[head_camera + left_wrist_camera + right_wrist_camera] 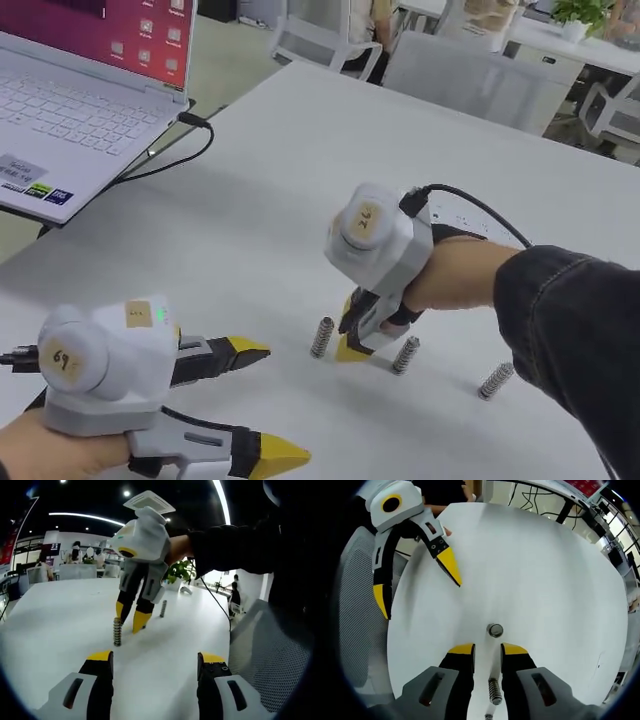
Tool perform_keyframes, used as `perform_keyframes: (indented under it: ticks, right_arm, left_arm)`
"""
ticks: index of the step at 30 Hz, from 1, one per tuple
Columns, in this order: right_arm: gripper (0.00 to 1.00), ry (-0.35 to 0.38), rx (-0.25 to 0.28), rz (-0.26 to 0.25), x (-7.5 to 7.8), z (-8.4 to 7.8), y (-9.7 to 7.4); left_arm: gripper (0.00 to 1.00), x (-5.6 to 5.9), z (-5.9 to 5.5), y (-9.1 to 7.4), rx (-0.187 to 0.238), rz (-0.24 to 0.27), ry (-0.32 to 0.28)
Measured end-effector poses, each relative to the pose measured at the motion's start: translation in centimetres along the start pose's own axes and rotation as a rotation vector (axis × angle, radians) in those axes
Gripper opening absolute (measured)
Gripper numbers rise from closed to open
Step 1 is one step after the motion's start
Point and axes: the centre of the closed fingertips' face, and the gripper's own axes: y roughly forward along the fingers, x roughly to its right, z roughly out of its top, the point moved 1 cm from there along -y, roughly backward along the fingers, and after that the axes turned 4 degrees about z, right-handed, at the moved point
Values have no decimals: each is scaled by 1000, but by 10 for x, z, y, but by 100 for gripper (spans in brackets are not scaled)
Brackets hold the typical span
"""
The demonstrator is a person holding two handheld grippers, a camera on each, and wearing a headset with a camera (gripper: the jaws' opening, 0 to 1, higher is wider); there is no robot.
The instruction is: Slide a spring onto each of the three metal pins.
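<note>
Right tongs point(487, 649), yellow-tipped, pointing down: narrow gap, small grey coiled metal spring point(494, 691) between them, long axis along tongs; grip cannot tell. Round silver pin head point(495, 630) just beyond tips. Left tongs point(282, 402) near left, wide open, empty. Ribbed upright coils point(321, 337) flank right tongs on smooth white worktop point(250, 200).

A white bench point(300, 180) carries an open laptop point(90, 90) at its far left corner, lid up and screen lit, with a black cable point(170, 160) plugged into its right side and looping over the left edge. Beyond the far edge stand pale chairs point(470, 70) and a potted plant point(575, 15). The left gripper view shows a grey mesh chair point(270, 650) beside the bench and ceiling light strips point(85, 516) overhead.
</note>
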Motion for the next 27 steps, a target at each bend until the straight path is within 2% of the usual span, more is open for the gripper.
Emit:
perform_keyframes:
  ticks: [11, 27]
  right_arm:
    - [19, 39, 49, -19, -17, -10, -11]
    - [21, 107, 142, -49, -44, -25, -24]
  left_arm:
    - [64, 2, 1, 2, -6, -7, 12]
    - [65, 12, 8, 6, -12, -26, 29]
